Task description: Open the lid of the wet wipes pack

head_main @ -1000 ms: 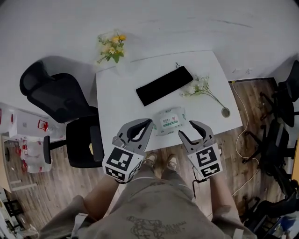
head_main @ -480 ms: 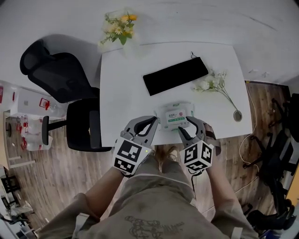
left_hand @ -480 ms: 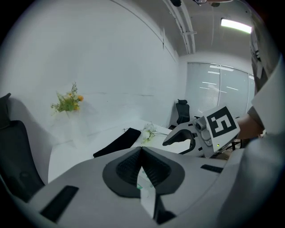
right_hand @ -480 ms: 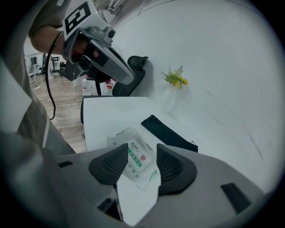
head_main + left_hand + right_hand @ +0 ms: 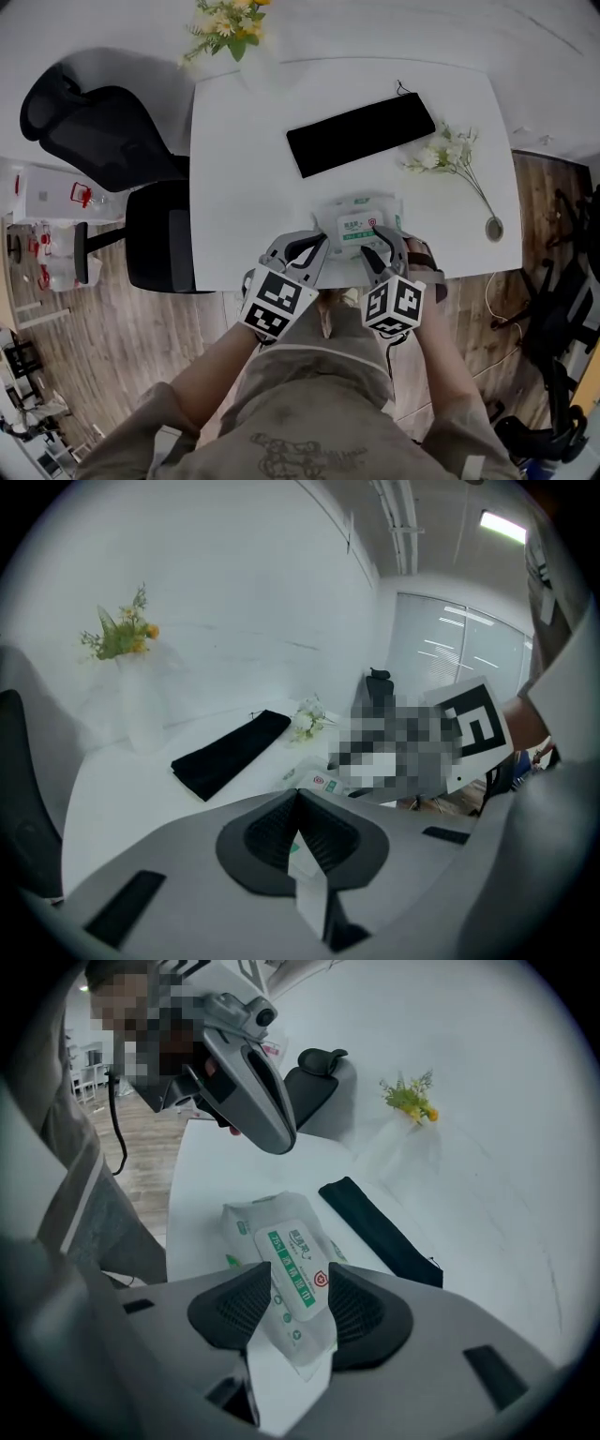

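Since half a second ago both grippers have moved up onto the near end of the wet wipes pack (image 5: 359, 221); before, their tips only reached its edge.

Nearest, low centre of the head view: person's legs, then two marker cubes.

Left gripper (image 5: 322, 241): jaw tips meet, nothing clamped. In the left gripper view the closed tips (image 5: 298, 794) point at the pack (image 5: 323, 782), and a sliver of white-and-green wrapper shows through the gap behind them. In the head view the tips sit at the pack's near-left corner; contact not resolvable.

Right gripper (image 5: 382, 242): jaws apart by roughly the width of the label. In the right gripper view (image 5: 298, 1302) the pack's near end (image 5: 281, 1251) lies between the two ribbed pads, one on each side. Whether the pads press on it cannot be told.

Pack lies flat near the table's front edge, centre of the head view. Its labelled lid (image 5: 292, 1269) lies flat and closed.

Table (image 5: 244, 169): white. Beyond the pack, a black pouch (image 5: 361, 134) lies at a slant. To its right is a sprig of white flowers (image 5: 441, 155), stem running toward the right edge. At the far edge, top of frame, stand yellow flowers (image 5: 228, 17). At upper left, a black office chair (image 5: 94, 131) stands on a wood floor (image 5: 122, 347).
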